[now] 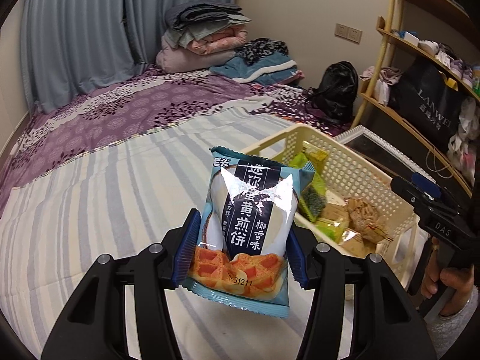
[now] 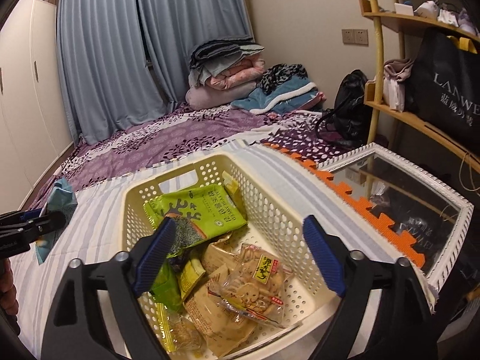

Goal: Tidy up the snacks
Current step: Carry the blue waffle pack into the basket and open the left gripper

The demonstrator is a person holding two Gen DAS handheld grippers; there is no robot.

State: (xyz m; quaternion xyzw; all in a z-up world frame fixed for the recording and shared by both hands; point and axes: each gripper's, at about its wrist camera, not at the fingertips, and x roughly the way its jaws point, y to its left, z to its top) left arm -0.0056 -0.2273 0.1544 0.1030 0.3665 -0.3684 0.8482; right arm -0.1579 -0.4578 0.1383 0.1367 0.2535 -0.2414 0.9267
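A: Right, left gripper (image 1: 240, 258) status?

B: A blue snack packet (image 1: 249, 225) is pinched upright between its blue pads, gripped at the lower sides. The packet is held above the striped sheet (image 1: 90, 210), just left of the cream basket (image 1: 354, 174), not yet over it.

A: Right gripper (image 2: 240, 258)?

B: Fingers are spread wide, nothing between the pads. It is positioned above the near end of the basket, pointed down into it.

A: Basket contents?

B: A green seaweed packet (image 2: 207, 207) is seen toward the far end. A clear bag of round crackers (image 2: 255, 285) lies directly under the spread fingers, on top of tan packets (image 2: 210, 309). More green wrappers are partly hidden behind the left finger (image 2: 156, 252).

A: Surroundings?

B: The basket is set on the striped sheet, near an orange foam mat (image 2: 375, 216) and a white-framed mirror (image 2: 420, 210). The left gripper with its blue packet is visible at the left edge of the right wrist view, beside the basket.
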